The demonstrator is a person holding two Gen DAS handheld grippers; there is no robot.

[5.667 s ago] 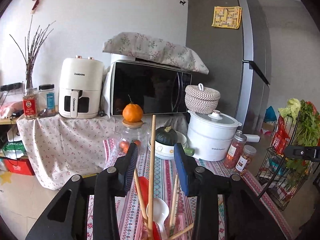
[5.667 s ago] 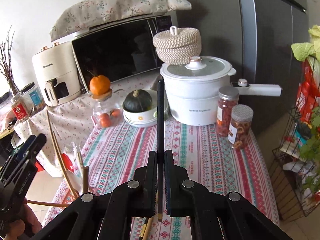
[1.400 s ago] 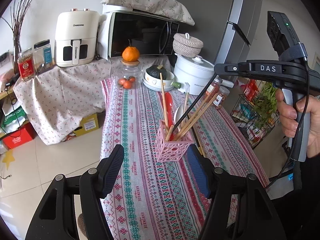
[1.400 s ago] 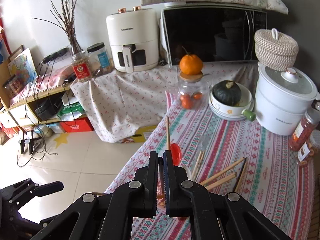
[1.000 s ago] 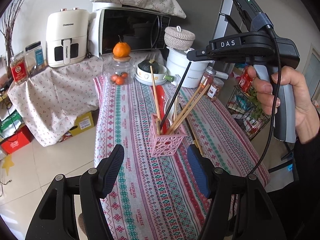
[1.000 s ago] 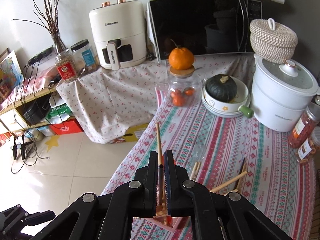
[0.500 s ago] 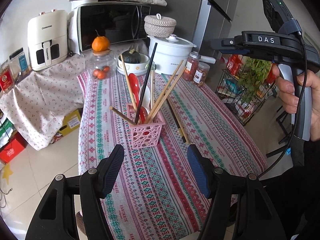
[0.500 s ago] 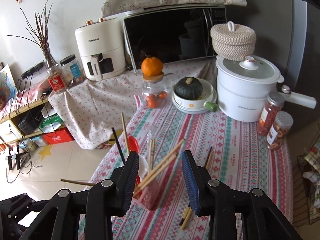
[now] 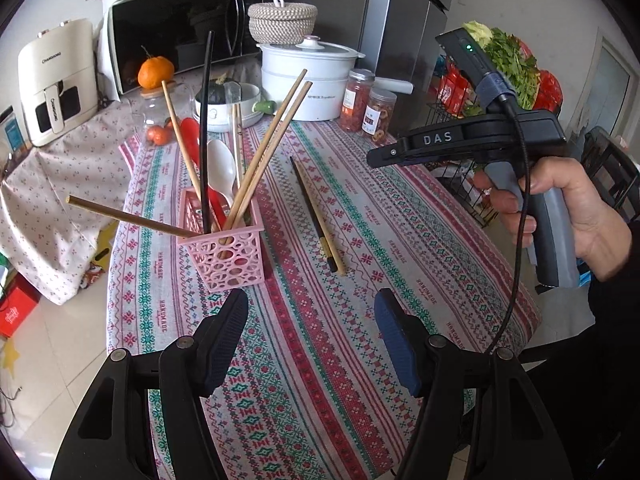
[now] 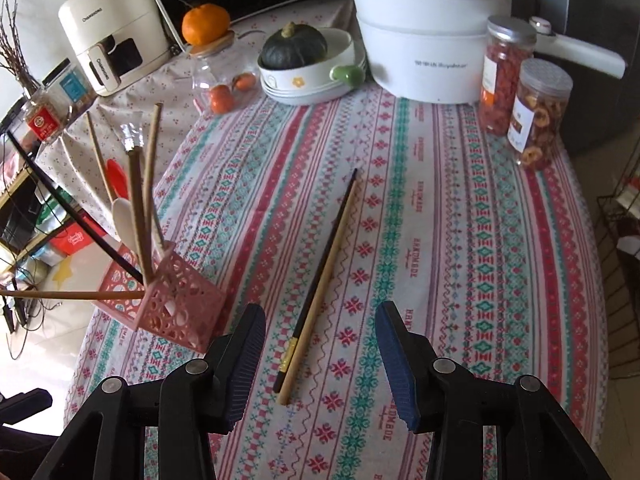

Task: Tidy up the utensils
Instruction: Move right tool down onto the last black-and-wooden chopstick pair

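Nearly done: most utensils stand in the pink basket (image 10: 176, 304) at the frame's lower left, while a black chopstick (image 10: 320, 268) and a wooden chopstick (image 10: 320, 296) remain flat on the striped tablecloth (image 10: 460, 240), side by side, running from lower centre up toward the upper right. The right gripper (image 10: 320, 360) is opening, empty, above their near ends; the left gripper (image 9: 312, 340) is spread, empty.
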